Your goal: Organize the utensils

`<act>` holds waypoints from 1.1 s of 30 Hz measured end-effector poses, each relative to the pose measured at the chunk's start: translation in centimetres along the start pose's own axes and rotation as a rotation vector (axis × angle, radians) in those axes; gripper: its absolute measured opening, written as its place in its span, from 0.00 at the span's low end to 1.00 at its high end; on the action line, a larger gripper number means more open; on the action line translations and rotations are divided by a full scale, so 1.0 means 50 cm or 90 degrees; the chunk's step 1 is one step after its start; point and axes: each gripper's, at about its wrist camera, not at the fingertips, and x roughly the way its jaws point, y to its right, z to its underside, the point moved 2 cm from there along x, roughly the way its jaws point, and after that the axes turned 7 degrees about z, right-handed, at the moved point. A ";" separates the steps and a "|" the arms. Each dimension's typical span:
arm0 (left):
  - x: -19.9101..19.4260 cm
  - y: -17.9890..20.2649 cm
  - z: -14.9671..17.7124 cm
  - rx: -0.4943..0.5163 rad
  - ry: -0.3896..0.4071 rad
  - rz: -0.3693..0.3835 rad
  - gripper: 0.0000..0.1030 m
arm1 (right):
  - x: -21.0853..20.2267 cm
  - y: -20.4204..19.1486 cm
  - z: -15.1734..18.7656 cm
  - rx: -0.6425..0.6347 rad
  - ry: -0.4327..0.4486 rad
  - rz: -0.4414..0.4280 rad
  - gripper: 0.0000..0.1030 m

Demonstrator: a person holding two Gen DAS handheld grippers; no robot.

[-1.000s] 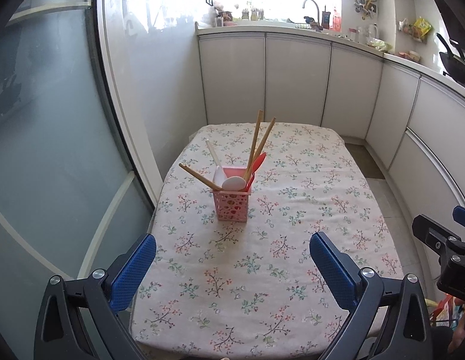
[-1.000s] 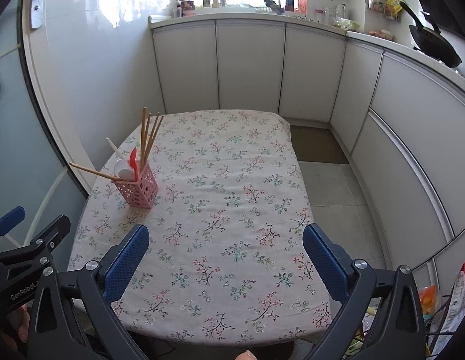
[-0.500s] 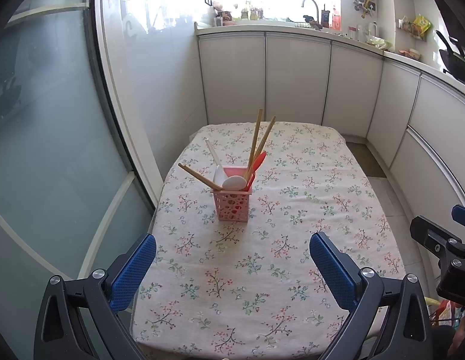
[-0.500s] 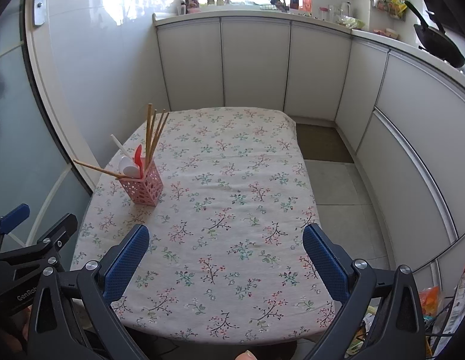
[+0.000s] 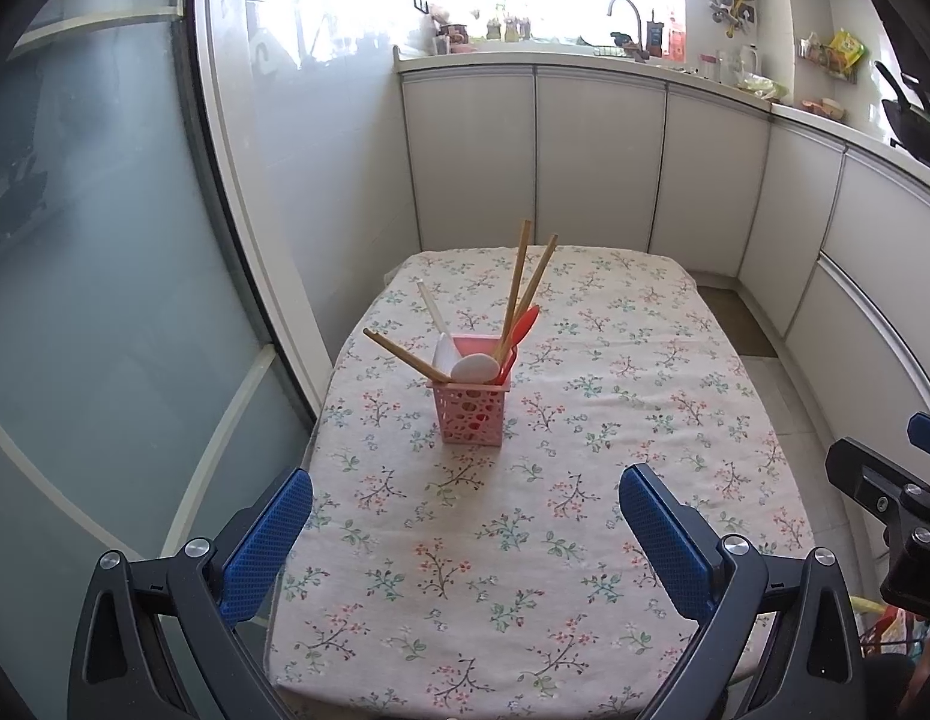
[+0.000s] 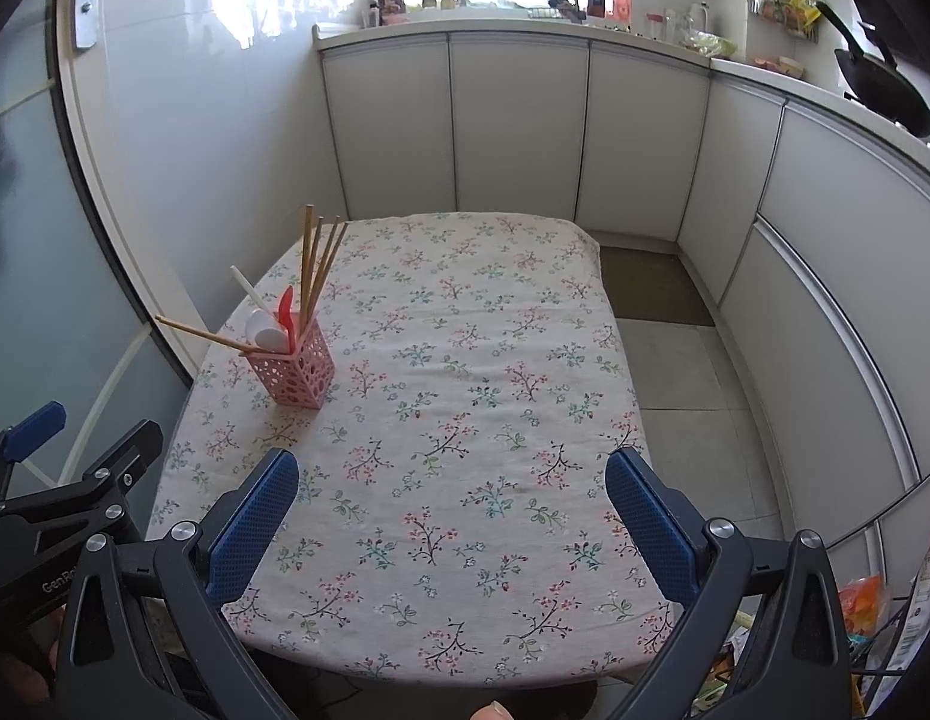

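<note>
The left gripper [image 5: 465,531] is held above the near edge of the table [image 5: 615,660], with its two blue-padded fingers [image 5: 267,546] spread wide and nothing between them. The right gripper [image 6: 446,516] is held alongside it, also above the near edge, with its fingers [image 6: 651,531] likewise wide apart and empty. Part of the right gripper is seen at the right border of the left wrist view, and part of the left gripper at the left border of the right wrist view.

The table is covered by a floral tablecloth [image 6: 465,420]. No loose utensil is seen on the cloth.

A pink perforated holder [image 5: 472,408] stands upright on the cloth, near the left edge of the table and about midway along its length, well apart from both grippers. All visible utensils are contained in it. A white spoon [image 5: 476,367] rests with its bowl at the rim, and a second white handle [image 5: 432,306] leans toward the far left. A red spoon [image 5: 522,327] stands at the right side of the holder. Wooden chopsticks [image 5: 519,285] rise steeply from the holder, and one pair [image 5: 399,351] leans low over the left rim.

Beyond the far edge of the table, white cabinets [image 5: 597,162] run under a counter with a tap [image 5: 624,6]. A dark pan [image 6: 879,81] sits on the counter at the right.
</note>
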 end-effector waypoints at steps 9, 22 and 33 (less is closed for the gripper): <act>0.000 -0.001 0.001 0.000 0.001 -0.002 1.00 | -0.001 -0.002 0.000 -0.003 -0.001 -0.002 1.00; 0.001 -0.004 0.000 -0.001 0.001 -0.003 1.00 | -0.002 -0.003 0.000 -0.001 -0.001 -0.004 1.00; 0.000 -0.004 0.002 -0.004 0.000 -0.004 1.00 | -0.003 -0.003 0.000 -0.001 0.000 -0.004 1.00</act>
